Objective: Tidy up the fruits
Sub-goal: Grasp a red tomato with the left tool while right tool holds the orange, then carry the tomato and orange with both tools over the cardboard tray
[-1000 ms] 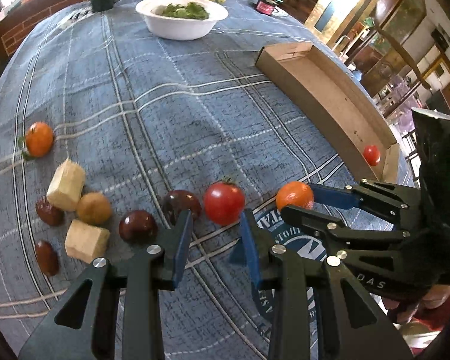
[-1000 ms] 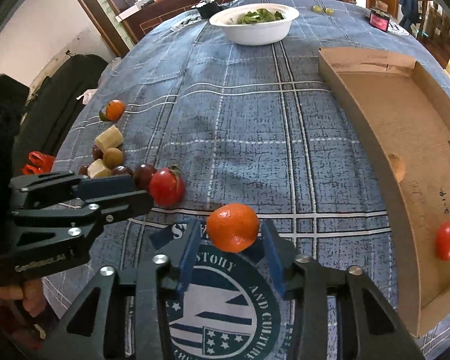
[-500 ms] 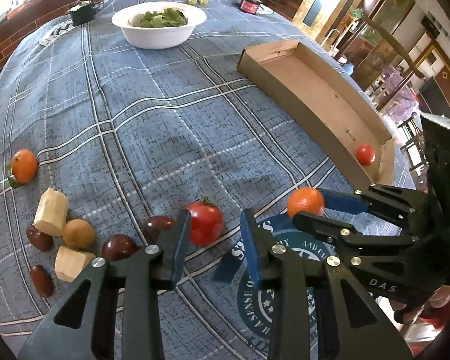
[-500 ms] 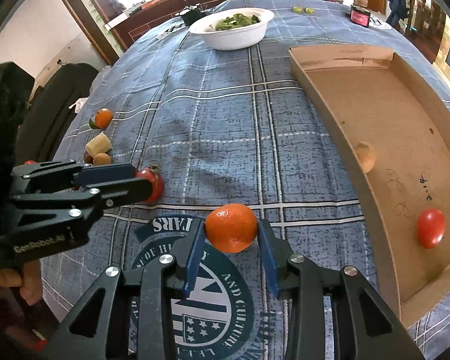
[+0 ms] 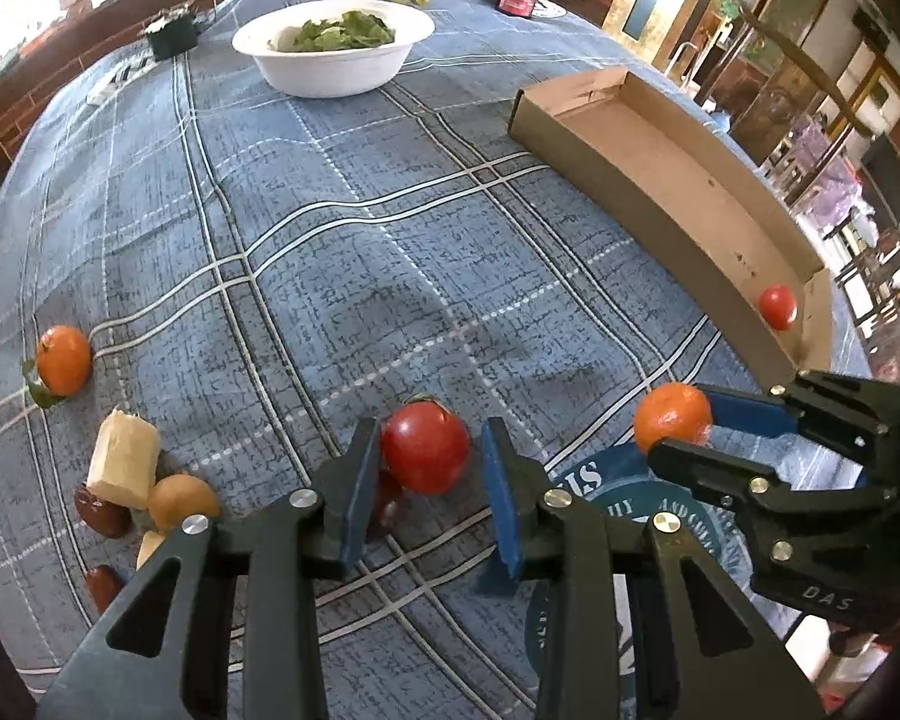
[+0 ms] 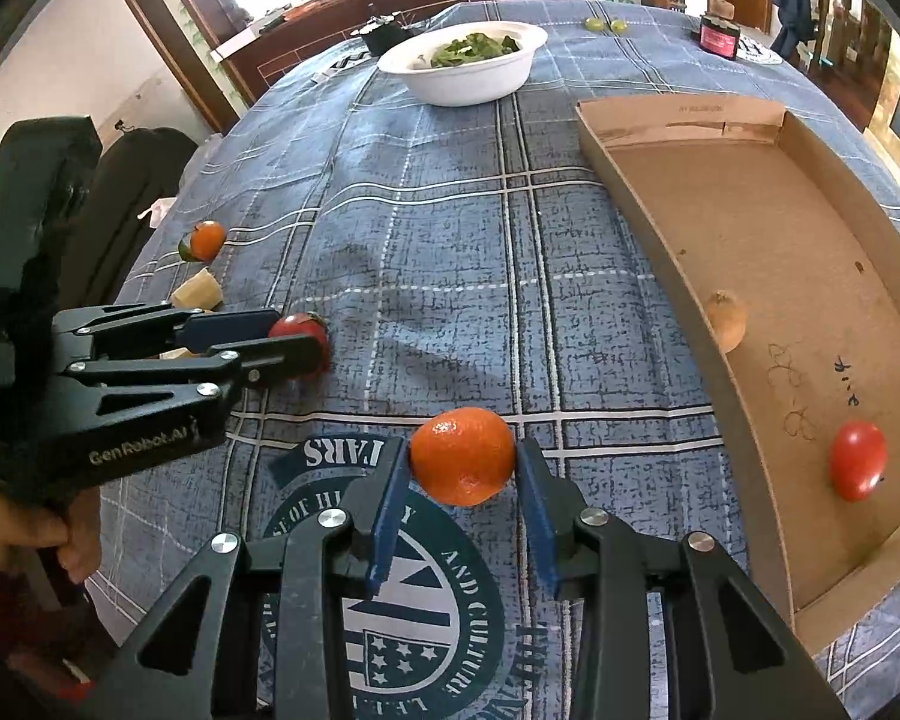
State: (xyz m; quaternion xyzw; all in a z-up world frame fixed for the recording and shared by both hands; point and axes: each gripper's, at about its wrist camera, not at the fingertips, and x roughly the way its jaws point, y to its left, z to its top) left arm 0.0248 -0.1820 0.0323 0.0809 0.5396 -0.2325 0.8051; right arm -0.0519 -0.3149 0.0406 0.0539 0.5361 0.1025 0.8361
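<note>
Since a second ago your left gripper (image 5: 429,480) has closed in around the tomato (image 5: 425,449), jaws still parted with a gap on one side. Your right gripper (image 6: 459,495) clamps the orange (image 6: 462,457), lifted for the cardboard tray (image 6: 660,228) holding a small tomato (image 6: 857,459). Dark fruits (image 5: 99,513) and cheese blocks (image 5: 123,459) crowd your left.

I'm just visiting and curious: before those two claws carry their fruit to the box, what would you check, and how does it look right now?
1. Right gripper clamped on the orange: ok.
2. Left gripper closed on the tomato: not ok, a gap shows on one side.
3. Room in the cardboard box: ok.
4. Path over the tablecloth to the box clear: ok.
5. Orange lifted off the cloth: cannot tell.
</note>
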